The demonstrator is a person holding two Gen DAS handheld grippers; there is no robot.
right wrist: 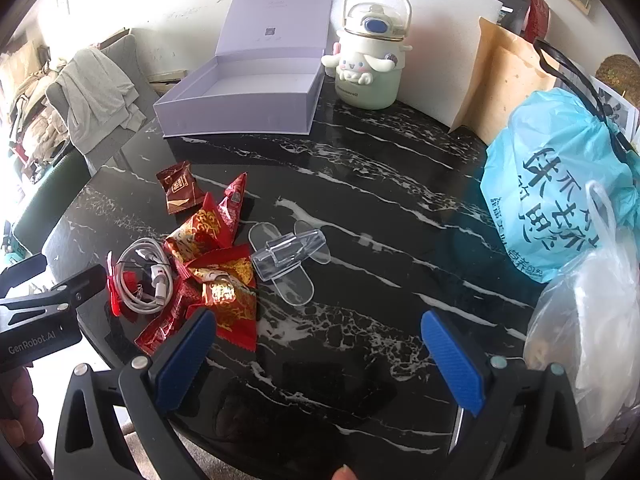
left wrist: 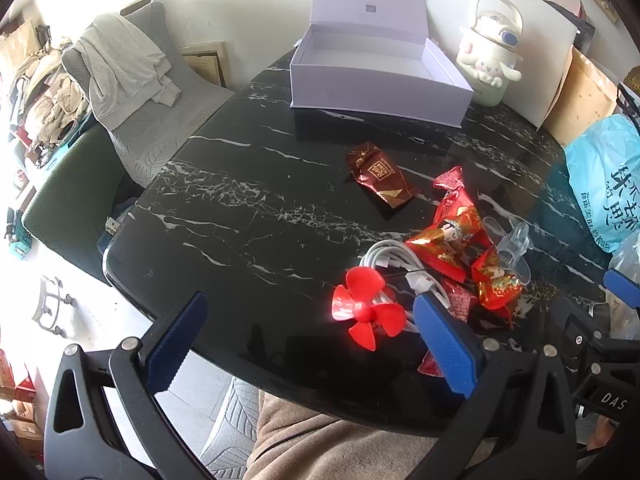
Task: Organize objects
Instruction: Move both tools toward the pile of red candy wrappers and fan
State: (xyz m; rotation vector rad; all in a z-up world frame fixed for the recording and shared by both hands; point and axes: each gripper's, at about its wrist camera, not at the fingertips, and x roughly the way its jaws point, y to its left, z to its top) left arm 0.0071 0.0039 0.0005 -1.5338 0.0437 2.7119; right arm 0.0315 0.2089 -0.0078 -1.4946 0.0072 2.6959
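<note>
On the black marble table lies a heap of red candy packets, a coiled white cable, a red propeller and a clear plastic piece. A brown packet lies apart, nearer the open lavender box, which holds nothing. My left gripper hovers open at the near edge, the propeller between its fingers. My right gripper is open over bare table, right of the heap.
A white cartoon-dog kettle stands right of the box. A blue plastic bag, a white plastic bag and a brown paper bag crowd the table's right side. Chairs with clothes stand beyond the left edge.
</note>
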